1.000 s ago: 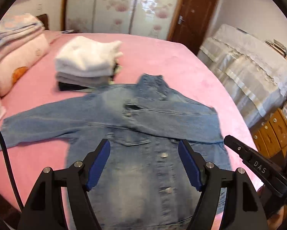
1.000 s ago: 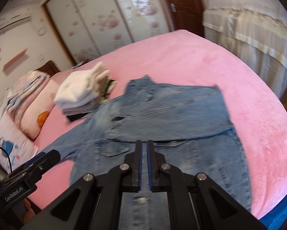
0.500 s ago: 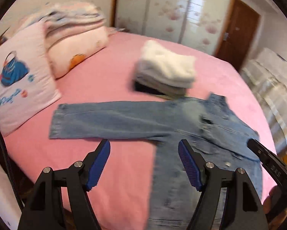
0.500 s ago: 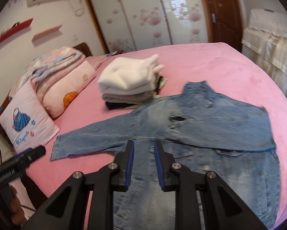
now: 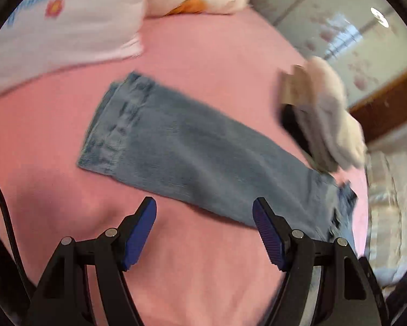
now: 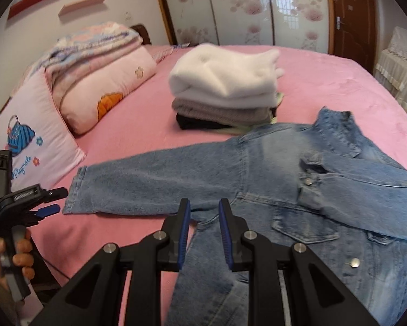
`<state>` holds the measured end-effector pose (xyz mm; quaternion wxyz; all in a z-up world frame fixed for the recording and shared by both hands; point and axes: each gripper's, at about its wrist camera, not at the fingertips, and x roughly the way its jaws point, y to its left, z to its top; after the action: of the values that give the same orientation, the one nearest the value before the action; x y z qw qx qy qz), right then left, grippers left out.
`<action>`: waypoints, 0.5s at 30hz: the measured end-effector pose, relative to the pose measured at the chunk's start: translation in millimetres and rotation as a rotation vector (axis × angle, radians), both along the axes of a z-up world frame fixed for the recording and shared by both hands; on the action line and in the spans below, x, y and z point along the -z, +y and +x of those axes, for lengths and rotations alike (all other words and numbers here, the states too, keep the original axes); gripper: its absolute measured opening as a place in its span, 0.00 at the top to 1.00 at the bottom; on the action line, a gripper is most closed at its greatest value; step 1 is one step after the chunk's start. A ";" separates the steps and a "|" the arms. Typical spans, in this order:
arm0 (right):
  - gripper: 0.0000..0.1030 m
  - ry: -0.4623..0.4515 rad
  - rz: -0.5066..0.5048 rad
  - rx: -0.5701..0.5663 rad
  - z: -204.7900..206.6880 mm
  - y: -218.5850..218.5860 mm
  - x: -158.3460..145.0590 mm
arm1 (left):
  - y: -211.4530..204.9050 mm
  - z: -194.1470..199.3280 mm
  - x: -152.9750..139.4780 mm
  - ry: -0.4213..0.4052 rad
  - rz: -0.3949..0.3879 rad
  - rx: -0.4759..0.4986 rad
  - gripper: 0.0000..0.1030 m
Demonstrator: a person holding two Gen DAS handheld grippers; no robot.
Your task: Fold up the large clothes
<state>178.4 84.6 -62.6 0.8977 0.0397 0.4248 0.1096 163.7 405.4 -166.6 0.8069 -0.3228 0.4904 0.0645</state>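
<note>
1. Pink bedding (image 6: 325, 81) covers a wide bed in a bedroom with flowered wardrobe doors (image 6: 244, 8); pillows (image 6: 40, 141) lie at the left of the right wrist view.
2. On the bed a denim jacket (image 6: 298, 190) lies flat, front side up, filling the lower right of that view. One sleeve is already folded across the chest.
3. Its other sleeve (image 5: 198, 157) stretches out straight. In the left wrist view the long axis runs from the cuff (image 5: 113, 130) at middle left down to the lower right.
4. The left gripper (image 5: 204, 233) hovers just below this sleeve, nearer to it than the right one. Its jaws stand wide apart with nothing between them, so I judge it will take the cuff.
5. The right gripper (image 6: 202, 231) is over the armpit area, jaws only a little apart, holding nothing.
6. The denim looks thick, stiff and faded, with metal buttons. Behind it, a stack of folded clothes (image 6: 225, 92) looks soft and fluffy.
</note>
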 end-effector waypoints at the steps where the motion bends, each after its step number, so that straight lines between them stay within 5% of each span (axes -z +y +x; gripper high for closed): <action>1: 0.79 0.011 -0.002 -0.005 3.0 3.4 5.6 | 4.7 2.7 9.5 0.014 -0.006 -0.019 0.30; 9: 0.79 0.062 -0.022 0.000 27.0 9.3 38.1 | 29.9 27.8 71.1 0.100 -0.095 -0.113 0.32; 15: 0.79 0.086 -0.046 0.027 53.1 12.0 59.3 | 29.6 29.1 80.9 0.144 -0.127 -0.124 0.32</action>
<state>231.5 96.6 -121.9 0.8807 0.0295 0.4649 0.0857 192.8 435.0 -247.5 0.7420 -0.3973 0.5295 0.1061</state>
